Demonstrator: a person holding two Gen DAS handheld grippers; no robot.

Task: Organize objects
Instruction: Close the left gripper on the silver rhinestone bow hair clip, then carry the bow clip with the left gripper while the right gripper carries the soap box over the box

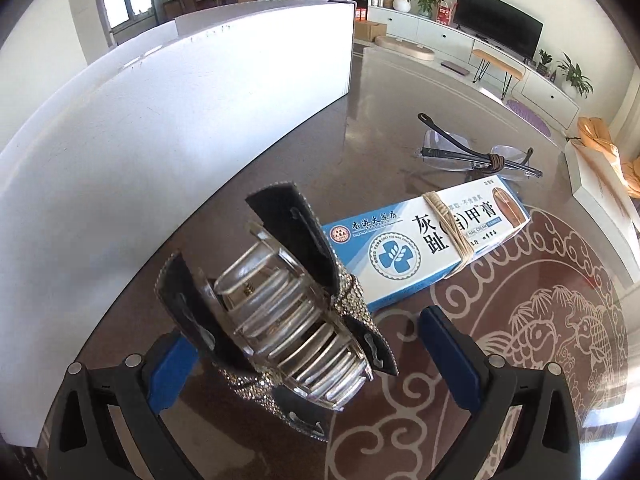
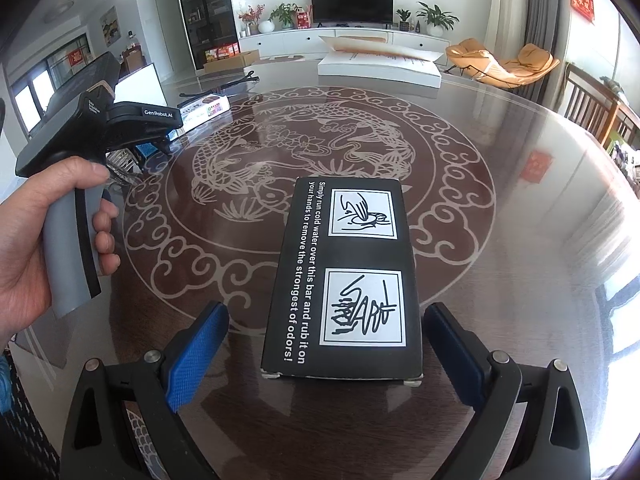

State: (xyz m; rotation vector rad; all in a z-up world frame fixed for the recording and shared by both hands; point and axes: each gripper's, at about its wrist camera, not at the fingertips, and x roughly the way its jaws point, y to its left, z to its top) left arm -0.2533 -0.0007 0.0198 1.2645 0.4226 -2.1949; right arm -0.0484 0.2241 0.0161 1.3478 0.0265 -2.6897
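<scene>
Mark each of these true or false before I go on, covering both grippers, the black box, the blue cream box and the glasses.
1. The right gripper is shut on the black box. False: its jaws stand open on either side of the box's near end.
2. The rhinestone hair clip lies between the left gripper's open fingers. True.
3. The blue nail cream box has twine tied round it. True.
4. The eyeglasses rest on top of the cream box. False: they lie on the glass tabletop beyond it.
5. The black box stands upright on end. False: it lies flat, printed side up.
</scene>
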